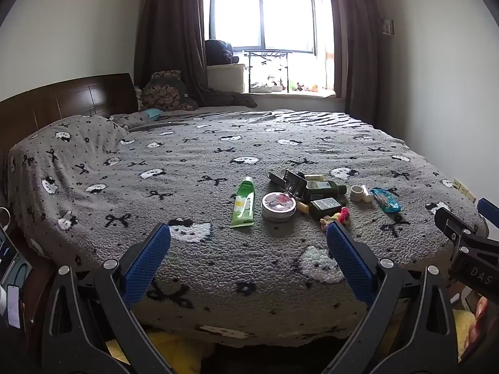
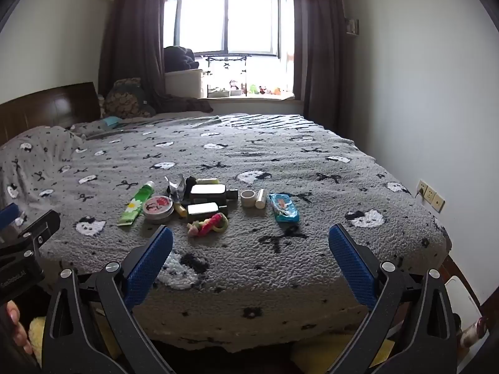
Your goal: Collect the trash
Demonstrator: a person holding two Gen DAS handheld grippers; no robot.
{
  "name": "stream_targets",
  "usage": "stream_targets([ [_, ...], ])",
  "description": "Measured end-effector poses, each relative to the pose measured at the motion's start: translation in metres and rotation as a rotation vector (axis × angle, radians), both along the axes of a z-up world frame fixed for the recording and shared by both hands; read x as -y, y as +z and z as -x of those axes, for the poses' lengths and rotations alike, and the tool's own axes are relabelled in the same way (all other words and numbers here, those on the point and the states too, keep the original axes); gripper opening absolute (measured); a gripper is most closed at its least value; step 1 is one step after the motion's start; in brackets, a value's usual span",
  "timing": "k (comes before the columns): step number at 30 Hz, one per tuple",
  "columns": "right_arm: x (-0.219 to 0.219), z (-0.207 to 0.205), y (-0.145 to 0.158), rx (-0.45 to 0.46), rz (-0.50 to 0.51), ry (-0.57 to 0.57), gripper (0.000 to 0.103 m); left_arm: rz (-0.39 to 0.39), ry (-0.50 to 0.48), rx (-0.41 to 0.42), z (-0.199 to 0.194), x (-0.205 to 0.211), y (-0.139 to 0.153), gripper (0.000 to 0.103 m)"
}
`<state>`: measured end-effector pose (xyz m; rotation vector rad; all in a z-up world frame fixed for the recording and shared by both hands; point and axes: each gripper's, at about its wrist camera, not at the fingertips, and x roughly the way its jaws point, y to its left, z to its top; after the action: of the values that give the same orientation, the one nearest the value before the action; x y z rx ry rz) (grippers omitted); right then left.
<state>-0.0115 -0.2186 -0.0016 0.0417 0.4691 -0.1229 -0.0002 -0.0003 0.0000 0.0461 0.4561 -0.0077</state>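
Both grippers, left gripper [image 1: 248, 238] and right gripper [image 2: 250, 241], are being held wide open and empty at the bed's [image 2: 280, 296] near edge. Trash is lying mid-bed: a blue wrapper [image 2: 283, 207] beside a tape roll [image 2: 248, 198], apart from the green tube [image 1: 243, 201]. Likely, the wrapper is being lined up; it should be pinched flat across its middle.

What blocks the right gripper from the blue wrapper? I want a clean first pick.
Nothing visible: bare blanket lies between the open right gripper and the blue wrapper, which sits at the pile's right end.
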Motion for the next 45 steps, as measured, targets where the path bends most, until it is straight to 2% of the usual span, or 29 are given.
stream_targets([
  [1, -0.0014, 0.0008, 0.0004, 0.011, 0.025, -0.001, 0.1, 0.0, 0.0, 0.0, 0.0, 0.0, 0.0, 0.095],
  [15, -0.0012, 0.0026, 0.001, 0.025, 0.035, -0.017, 0.1, 0.006, 0.005, -0.002, -0.0003, -0.0009, -0.0001, 0.095],
  [45, -0.001, 0.002, -0.0026, 0.015, -0.005, 0.021, 0.1, -0.003, 0.001, -0.003, -0.0016, -0.0004, 0.0017, 0.095],
])
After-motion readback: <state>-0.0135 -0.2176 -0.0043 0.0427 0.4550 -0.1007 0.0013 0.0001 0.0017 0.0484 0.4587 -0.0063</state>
